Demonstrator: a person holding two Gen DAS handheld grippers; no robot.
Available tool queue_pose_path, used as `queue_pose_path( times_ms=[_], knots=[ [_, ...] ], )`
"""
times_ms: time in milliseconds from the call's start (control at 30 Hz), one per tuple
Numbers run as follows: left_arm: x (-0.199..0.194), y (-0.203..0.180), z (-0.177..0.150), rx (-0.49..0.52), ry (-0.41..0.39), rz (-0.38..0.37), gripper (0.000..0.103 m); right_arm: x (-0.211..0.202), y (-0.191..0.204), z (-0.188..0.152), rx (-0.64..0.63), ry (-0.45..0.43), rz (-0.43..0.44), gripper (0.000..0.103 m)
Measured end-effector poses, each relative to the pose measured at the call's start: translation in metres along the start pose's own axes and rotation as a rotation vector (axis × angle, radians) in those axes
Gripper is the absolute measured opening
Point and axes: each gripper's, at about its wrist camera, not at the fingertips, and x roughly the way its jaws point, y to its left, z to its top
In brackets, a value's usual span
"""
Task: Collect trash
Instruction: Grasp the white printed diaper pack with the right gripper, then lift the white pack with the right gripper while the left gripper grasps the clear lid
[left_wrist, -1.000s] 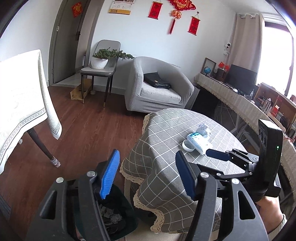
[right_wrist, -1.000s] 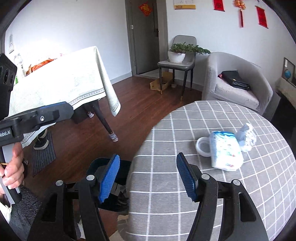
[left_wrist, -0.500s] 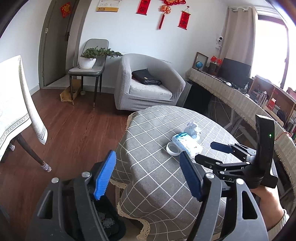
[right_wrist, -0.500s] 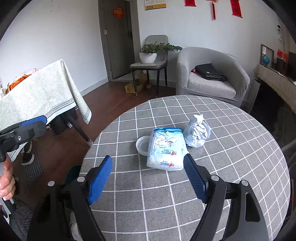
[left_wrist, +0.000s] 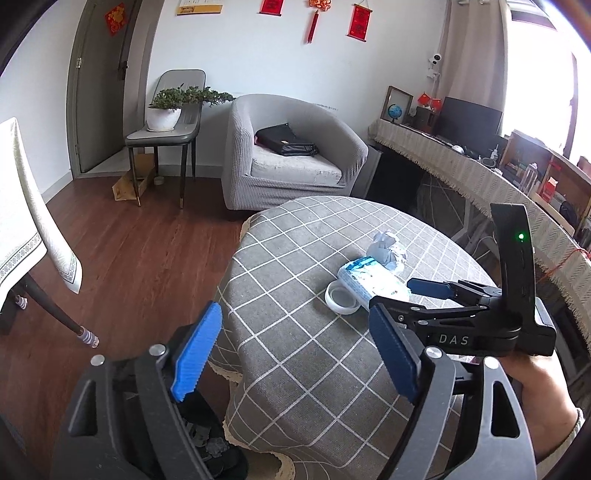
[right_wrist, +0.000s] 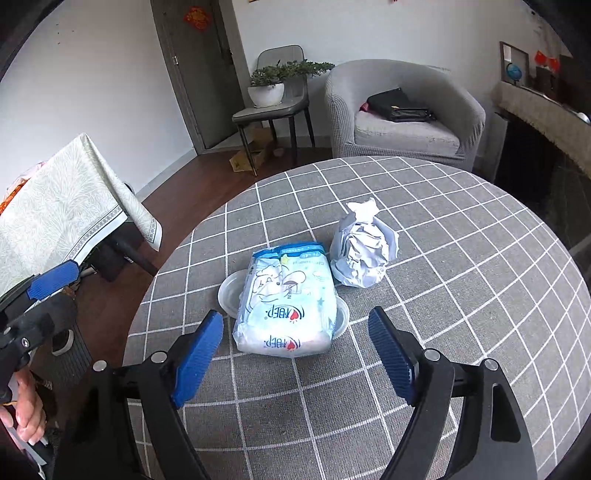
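A blue-and-white plastic packet (right_wrist: 288, 299) (left_wrist: 373, 280) lies on a clear round lid (right_wrist: 231, 291) (left_wrist: 341, 297), on the grey checked round table (right_wrist: 461, 277) (left_wrist: 295, 258). A crumpled white paper ball (right_wrist: 364, 251) (left_wrist: 388, 251) sits just behind them. My right gripper (right_wrist: 295, 314) (left_wrist: 391, 293) hovers open over the packet's near end, its pads clear of it. My left gripper (left_wrist: 295, 310) is over the table's left edge, jaws opening, nothing between them. One of its fingertips (right_wrist: 55, 278) shows at the left. A dark bin (left_wrist: 218, 452) sits on the floor under it.
A grey armchair (left_wrist: 291, 162) with a black bag stands behind the table. A chair with a potted plant (left_wrist: 166, 129) is by the door. A cloth-covered table (left_wrist: 22, 221) stands at the left and a long draped sideboard (left_wrist: 480, 177) at the right.
Both grippers have moved in over the round table and their jaws have spread wider. The packet is now right in front of the right gripper. The bin has slid low in the left view.
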Motion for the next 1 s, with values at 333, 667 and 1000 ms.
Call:
queue_pose_path(
  times_ms=[333,667,1000],
  knots=[
    [0.021,0.002,0.004,0.006,0.027,0.007,0.084,0.016,0.009,0.008,-0.083,0.062,-0.020,0.064],
    [0.047,-0.016,0.007,0.039,0.064,0.005,0.084,-0.020,-0.012,0.019,-0.088,0.002,0.034,0.053],
    [0.086,-0.044,0.003,0.124,0.153,0.035,0.079,-0.049,-0.038,0.032,-0.071,-0.081,0.050,0.053]
  ],
)
